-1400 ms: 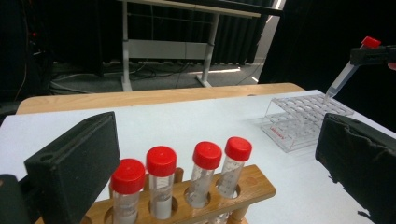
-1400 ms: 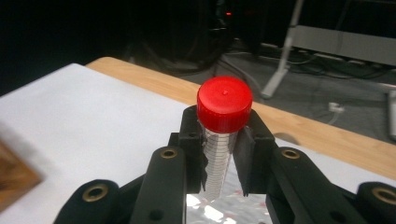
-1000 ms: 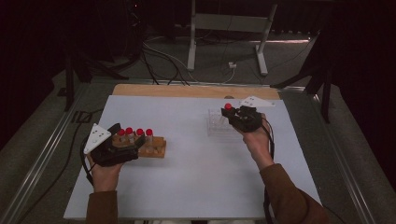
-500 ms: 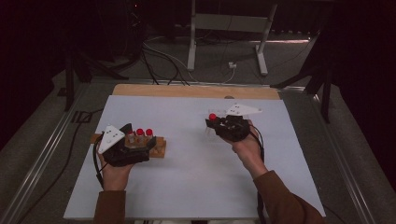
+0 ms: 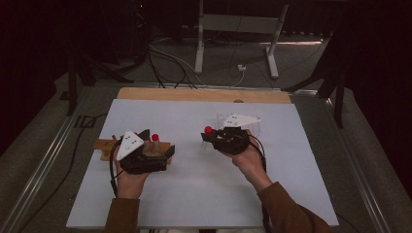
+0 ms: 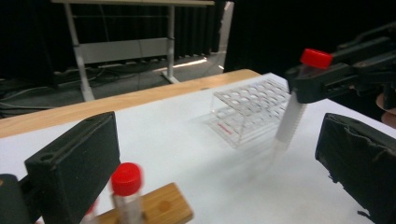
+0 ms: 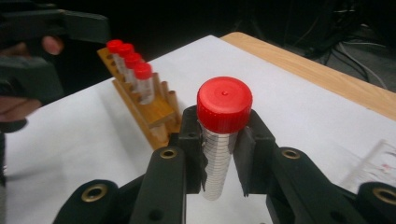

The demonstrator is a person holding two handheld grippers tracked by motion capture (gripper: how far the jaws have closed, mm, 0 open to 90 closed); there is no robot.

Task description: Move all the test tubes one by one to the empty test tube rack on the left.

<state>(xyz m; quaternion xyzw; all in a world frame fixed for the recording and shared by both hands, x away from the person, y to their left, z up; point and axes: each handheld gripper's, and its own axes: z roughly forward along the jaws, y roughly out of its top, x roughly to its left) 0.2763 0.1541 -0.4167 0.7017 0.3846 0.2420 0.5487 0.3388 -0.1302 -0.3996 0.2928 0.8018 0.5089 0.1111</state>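
We work at a white-topped bench [image 5: 204, 194]. Our right tongs [image 5: 210, 137] sit at centre frame in the high view, clamped on a clear plastic tube with a red screw cap [image 7: 223, 126]. In the right gripper view the two black pads press the tube's ribbed wall just under the cap, tube upright, its lower end clear of the bench. In the left gripper view the same tube [image 6: 299, 100] hangs at upper right, tip pointing down, off the surface.

Our left tongs [image 5: 165, 151] lie at lower left of centre in the high view, jaws spread wide with nothing between the pads. They sit beside a low wooden tube rack [image 5: 109, 145].

Containers:
- Wooden rack: in the right gripper view, upper left, it [image 7: 149, 109] carries four red-capped tubes [image 7: 133, 70] standing in a row at its far end; the nearer holes are vacant. Several short wooden pegs stand along it.
- Clear plastic grid rack [image 6: 247, 109]: centre of the left gripper view, on the bench, no tube visible in its cells. In the high view it [image 5: 243, 127] lies just behind the right hand [image 5: 250, 162].

The held tube is between the two racks, nearer the clear one.
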